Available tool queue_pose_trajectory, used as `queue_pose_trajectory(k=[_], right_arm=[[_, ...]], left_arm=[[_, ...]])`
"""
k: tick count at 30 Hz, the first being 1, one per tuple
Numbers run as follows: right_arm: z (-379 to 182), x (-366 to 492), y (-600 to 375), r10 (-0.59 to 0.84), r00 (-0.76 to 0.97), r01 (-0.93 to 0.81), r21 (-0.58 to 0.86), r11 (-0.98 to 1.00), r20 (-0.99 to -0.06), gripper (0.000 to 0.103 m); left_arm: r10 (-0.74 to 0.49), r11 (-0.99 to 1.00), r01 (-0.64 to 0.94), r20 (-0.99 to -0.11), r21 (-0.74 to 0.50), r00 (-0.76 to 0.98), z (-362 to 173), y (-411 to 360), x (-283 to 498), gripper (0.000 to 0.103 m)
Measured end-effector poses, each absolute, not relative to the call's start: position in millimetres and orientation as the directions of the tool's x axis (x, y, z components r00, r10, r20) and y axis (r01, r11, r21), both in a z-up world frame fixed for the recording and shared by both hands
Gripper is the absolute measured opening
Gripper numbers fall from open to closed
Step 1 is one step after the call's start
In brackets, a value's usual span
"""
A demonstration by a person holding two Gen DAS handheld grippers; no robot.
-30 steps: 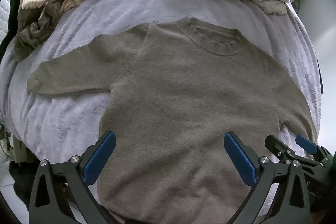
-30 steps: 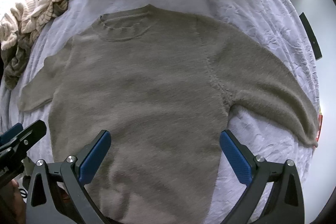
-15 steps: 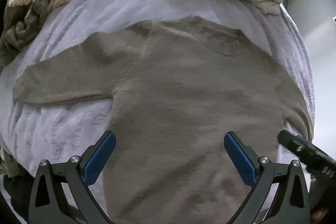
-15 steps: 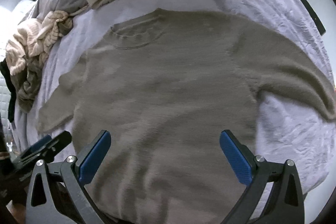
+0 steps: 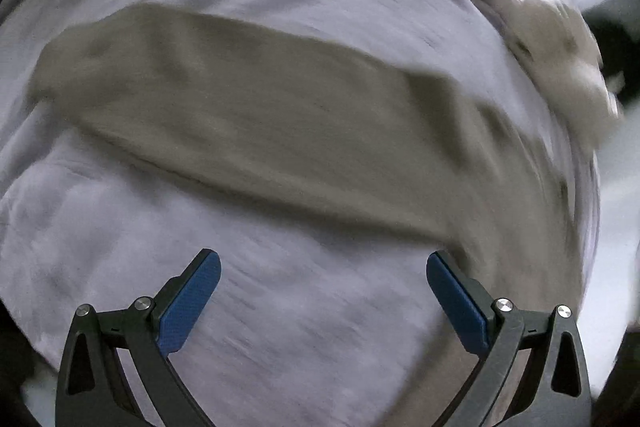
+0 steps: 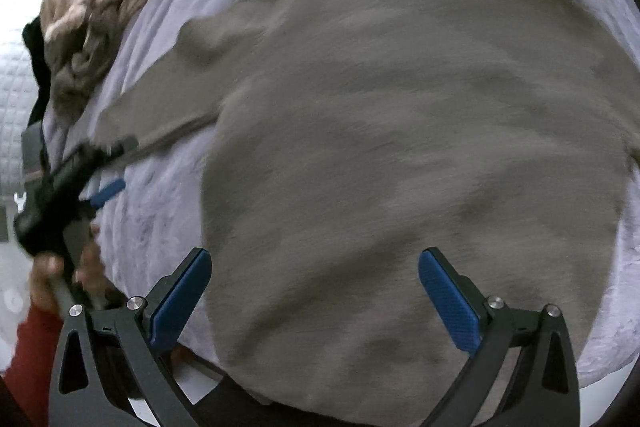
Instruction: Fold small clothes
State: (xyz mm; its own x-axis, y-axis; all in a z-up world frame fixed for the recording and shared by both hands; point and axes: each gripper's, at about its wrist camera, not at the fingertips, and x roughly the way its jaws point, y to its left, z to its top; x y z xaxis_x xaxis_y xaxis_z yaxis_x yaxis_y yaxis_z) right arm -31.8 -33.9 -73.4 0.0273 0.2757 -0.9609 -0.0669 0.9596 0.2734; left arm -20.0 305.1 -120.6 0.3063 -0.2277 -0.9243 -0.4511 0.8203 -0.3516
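One taupe sweater (image 6: 400, 131) lies flat on the lavender bedspread (image 5: 280, 327). My left claw (image 5: 323, 291) hangs spread and empty just short of its sleeve (image 5: 240, 115); my right claw (image 6: 314, 291), spread, over its body. Blurred view: sleeve may bunch if snatched.

Sweater (image 6: 400, 127) flat on bedsheet (image 6: 160, 227), clothes pile (image 6: 100, 7) seemingly behind-left

Left tool (image 5: 323, 297) swung way over to the left since a second ago, so now it's above the sweater's sleeve (image 5: 224, 107) and bare bed sheet (image 5: 120, 227) instead of the body. Right tool (image 6: 314, 293) drifted closer in over the torso.
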Motion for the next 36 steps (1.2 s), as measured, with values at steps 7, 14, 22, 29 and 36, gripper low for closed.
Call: queue_pose_trajectory(k=[7,14,22,29,36], right_arm=[[-89.6,-39.0,2.3,0.275,-0.01,-0.113,0.274,0.955,-0.962,0.103],[-92.1,-41.0,14.6,0.26,-0.035,-0.144,0.262,0.954,-0.965,0.103],[-81.8,-36.4,-8.2,0.293,0.013,-0.111,0.29,0.951,-0.956,0.103],[-70.7,-34.4,-69.5,0.301,0.084,-0.004,0.302,0.953,-0.95,0.103],[-71.3,-41.9,-160.3,0.275,0.152,0.173,0.299,0.938,-0.949,0.103]], left_arm=[[-0.227,0.584,-0.64,-0.858,-0.499,0.461,-158.9,403.1,-27.4,0.103],[-0.148,0.656,-0.579,-0.835,-0.483,0.53,-144.0,411.2,-5.5,0.032],[-0.19,0.784,-0.337,-0.718,-0.522,0.669,-69.8,371.4,-8.6,0.01],[-0.408,0.826,0.002,-0.597,-0.563,0.691,-2.7,250.0,32.1,0.01],[-0.6,0.787,0.246,-0.608,-0.566,0.52,-8.3,76.5,64.7,0.01]])
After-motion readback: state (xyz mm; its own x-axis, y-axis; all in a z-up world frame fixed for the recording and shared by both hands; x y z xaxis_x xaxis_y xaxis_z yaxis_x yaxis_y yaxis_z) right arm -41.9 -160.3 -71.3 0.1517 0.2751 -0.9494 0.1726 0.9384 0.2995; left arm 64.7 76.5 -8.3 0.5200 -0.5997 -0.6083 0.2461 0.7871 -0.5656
